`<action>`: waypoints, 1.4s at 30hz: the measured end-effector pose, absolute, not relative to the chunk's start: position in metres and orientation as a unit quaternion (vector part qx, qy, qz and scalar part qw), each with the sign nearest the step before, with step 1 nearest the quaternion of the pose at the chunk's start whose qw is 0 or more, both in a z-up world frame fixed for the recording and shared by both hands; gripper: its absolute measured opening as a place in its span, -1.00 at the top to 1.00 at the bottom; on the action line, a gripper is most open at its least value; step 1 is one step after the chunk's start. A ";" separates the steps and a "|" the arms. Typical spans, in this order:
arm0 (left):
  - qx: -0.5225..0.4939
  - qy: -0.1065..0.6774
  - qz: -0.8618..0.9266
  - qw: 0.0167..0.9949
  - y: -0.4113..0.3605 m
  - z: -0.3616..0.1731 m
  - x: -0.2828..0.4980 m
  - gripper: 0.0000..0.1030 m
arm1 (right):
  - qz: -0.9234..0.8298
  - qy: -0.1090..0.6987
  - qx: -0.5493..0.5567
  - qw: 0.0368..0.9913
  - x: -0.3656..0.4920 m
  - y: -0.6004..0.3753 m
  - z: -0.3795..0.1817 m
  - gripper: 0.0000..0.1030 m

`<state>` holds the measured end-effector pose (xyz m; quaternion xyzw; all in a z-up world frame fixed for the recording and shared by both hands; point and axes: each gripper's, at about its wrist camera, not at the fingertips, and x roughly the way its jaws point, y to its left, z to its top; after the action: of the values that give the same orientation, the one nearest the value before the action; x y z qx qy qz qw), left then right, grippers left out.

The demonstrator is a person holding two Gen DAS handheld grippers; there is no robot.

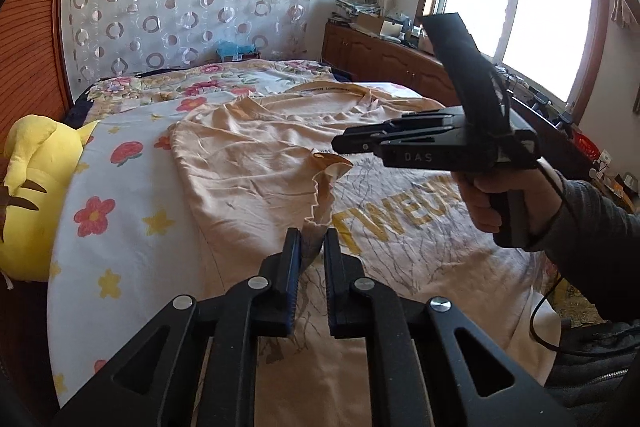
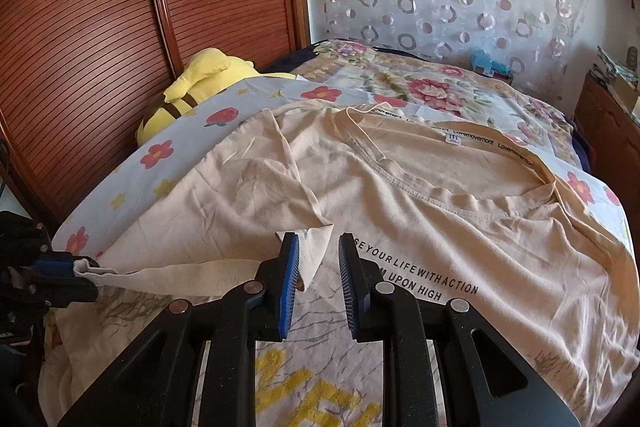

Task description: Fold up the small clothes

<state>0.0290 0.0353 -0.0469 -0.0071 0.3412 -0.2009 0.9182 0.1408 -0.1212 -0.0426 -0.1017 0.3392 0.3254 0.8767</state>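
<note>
A beige T-shirt (image 1: 248,147) with printed text lies spread on the bed; it also shows in the right wrist view (image 2: 460,195). My left gripper (image 1: 311,247) is shut on a fold of its side edge and lifts it a little; it also shows in the right wrist view (image 2: 76,273) at the far left, holding the cloth. My right gripper (image 2: 319,267) has its jaws parted, with a folded sleeve corner lying against the left pad; the pads do not pinch it. It shows in the left wrist view (image 1: 340,143), above the shirt.
A yellow plush toy (image 1: 32,187) lies at the bed's left side by the wooden headboard (image 2: 100,27). A floral sheet (image 1: 132,227) covers the bed. A cluttered wooden cabinet (image 1: 380,55) stands under the window on the right.
</note>
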 end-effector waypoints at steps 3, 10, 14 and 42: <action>-0.015 0.327 -0.195 0.924 0.042 -0.037 0.024 0.56 | 0.328 0.342 -0.102 0.875 0.142 -0.119 -0.043 0.58; -0.024 0.329 -0.154 0.931 0.061 -0.038 0.033 0.24 | 0.330 0.348 -0.106 0.871 0.147 -0.114 -0.047 0.56; -0.020 0.341 -0.133 0.930 0.071 -0.045 0.045 0.04 | 0.311 0.369 -0.109 0.869 0.157 -0.113 -0.055 0.55; -0.022 0.387 -0.124 0.913 0.054 -0.075 0.092 -0.40 | 0.082 0.378 -0.046 0.921 0.100 -0.371 -0.047 0.15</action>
<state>0.0924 0.0541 -0.0745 -0.0225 0.3874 -0.1236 0.9133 0.0998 -0.3711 -0.0468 -0.0463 0.3782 0.0821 0.9209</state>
